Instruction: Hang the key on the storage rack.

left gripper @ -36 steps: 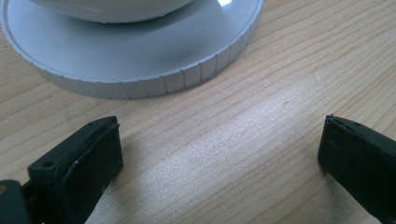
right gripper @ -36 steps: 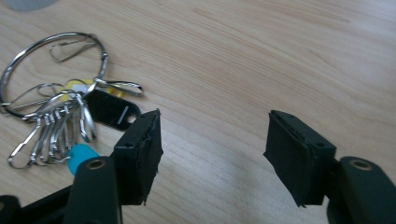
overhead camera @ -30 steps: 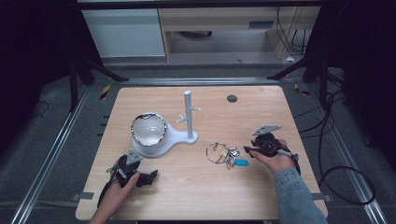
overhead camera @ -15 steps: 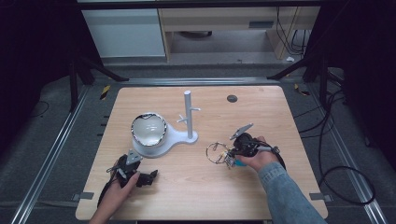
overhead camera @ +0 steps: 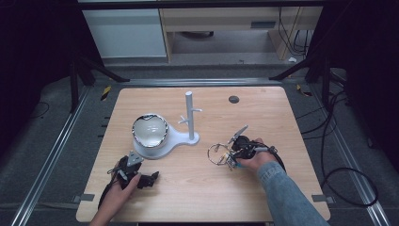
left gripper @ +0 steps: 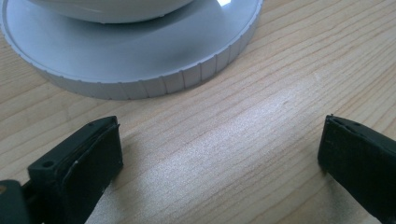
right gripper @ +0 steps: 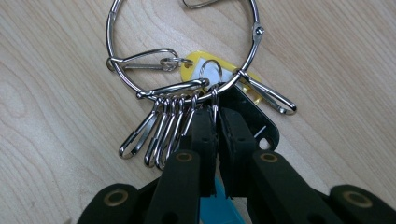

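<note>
the pale wooden table (overhead camera: 197, 197) is the largest thing, seen whole from the high view with its edges and the dark floor around it; the two gripper views give its grain close up. near its far edge lies one small dark round disc (overhead camera: 234, 99). left of centre stands one white plastic stand (overhead camera: 181, 137) with a round ribbed base, one upright post (overhead camera: 189, 115) carrying two short pegs, and one shiny round bowl (overhead camera: 149, 130) on the base. the left gripper view shows the ribbed rim of that base (left gripper: 205, 70) close ahead, a detail the high view is too coarse to give.

two black hand-held grippers are at work. the left gripper (overhead camera: 136, 174) lies low on the table just in front of the stand, held by a hand; in its own view (left gripper: 219, 158) the two padded jaws stand wide apart with bare wood between them. the right gripper (overhead camera: 233, 157) sits right of centre, and in its own view (right gripper: 216, 128) the jaws are pressed together on a small wire loop of the large silver key ring (right gripper: 182, 46).

that ring lies flat on the table, right of the stand. the right gripper view counts its load: about five snap clips (right gripper: 159, 135) bunched together, one more clip at the right, one small key with a yellow tag (right gripper: 196, 63). a blue tag (right gripper: 215, 205) peeks under the jaws. in the high view the ring (overhead camera: 217, 153) is only a tangle of wire.
</note>
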Action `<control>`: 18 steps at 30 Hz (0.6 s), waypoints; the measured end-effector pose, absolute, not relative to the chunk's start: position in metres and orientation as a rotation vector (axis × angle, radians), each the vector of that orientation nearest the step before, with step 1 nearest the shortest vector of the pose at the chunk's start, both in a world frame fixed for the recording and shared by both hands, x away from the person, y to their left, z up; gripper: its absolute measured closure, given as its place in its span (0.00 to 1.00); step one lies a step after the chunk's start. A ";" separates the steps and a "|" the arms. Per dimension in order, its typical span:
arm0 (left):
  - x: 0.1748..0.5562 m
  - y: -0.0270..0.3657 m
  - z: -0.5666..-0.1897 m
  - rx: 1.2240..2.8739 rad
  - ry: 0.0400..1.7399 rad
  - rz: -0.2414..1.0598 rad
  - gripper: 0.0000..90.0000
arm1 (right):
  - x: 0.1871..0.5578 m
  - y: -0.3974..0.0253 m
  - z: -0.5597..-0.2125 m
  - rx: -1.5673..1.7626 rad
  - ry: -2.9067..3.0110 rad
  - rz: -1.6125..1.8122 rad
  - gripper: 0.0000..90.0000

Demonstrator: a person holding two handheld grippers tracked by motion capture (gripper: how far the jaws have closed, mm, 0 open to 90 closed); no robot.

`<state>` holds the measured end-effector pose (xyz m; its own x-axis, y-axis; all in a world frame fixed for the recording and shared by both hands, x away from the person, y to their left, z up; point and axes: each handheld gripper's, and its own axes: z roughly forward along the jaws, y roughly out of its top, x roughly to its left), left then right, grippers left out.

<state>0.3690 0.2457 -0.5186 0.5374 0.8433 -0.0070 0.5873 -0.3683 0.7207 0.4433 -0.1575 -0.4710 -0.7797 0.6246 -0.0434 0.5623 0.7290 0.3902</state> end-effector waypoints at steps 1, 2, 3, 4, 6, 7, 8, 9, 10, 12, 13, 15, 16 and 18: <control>0.369 0.246 -0.519 2.093 1.152 0.482 0.00 | 0.445 -0.157 -0.471 0.957 2.763 0.534 0.95; 0.369 0.246 -0.519 2.093 1.152 0.482 0.00 | 0.446 -0.157 -0.471 0.960 2.767 0.534 0.95; 0.369 0.246 -0.519 2.093 1.152 0.482 0.00 | 0.446 -0.157 -0.471 0.960 2.767 0.534 0.95; 0.369 0.246 -0.519 2.093 1.152 0.482 0.00 | 0.448 -0.157 -0.470 0.962 2.777 0.523 0.95; 0.369 0.246 -0.519 2.093 1.151 0.481 0.00 | 0.449 -0.155 -0.470 0.954 2.787 0.511 0.96; 0.369 0.246 -0.519 2.093 1.150 0.481 0.00 | 0.450 -0.155 -0.470 0.949 2.793 0.505 0.96; 0.369 0.246 -0.519 2.094 1.150 0.481 0.00 | 0.450 -0.154 -0.469 0.953 2.797 0.499 0.97; 0.369 0.246 -0.519 2.094 1.149 0.481 0.00 | 0.451 -0.154 -0.469 0.961 2.800 0.495 0.97; 0.369 0.246 -0.519 2.094 1.149 0.481 0.00 | 0.451 -0.154 -0.469 0.961 2.800 0.495 0.97; 0.369 0.246 -0.519 2.094 1.149 0.480 0.00 | 0.453 -0.154 -0.469 0.973 2.811 0.488 0.98; 0.369 0.246 -0.519 2.094 1.149 0.480 0.00 | 0.454 -0.154 -0.469 0.972 2.813 0.488 0.98; 0.369 0.246 -0.519 2.094 1.149 0.480 0.00 | 0.454 -0.153 -0.468 0.978 2.817 0.480 0.98; 0.369 0.246 -0.519 2.094 1.149 0.480 0.00 | 0.455 -0.153 -0.468 0.971 2.819 0.478 0.98; 0.369 0.246 -0.519 2.094 1.149 0.480 0.00 | 0.455 -0.152 -0.468 0.970 2.821 0.476 0.98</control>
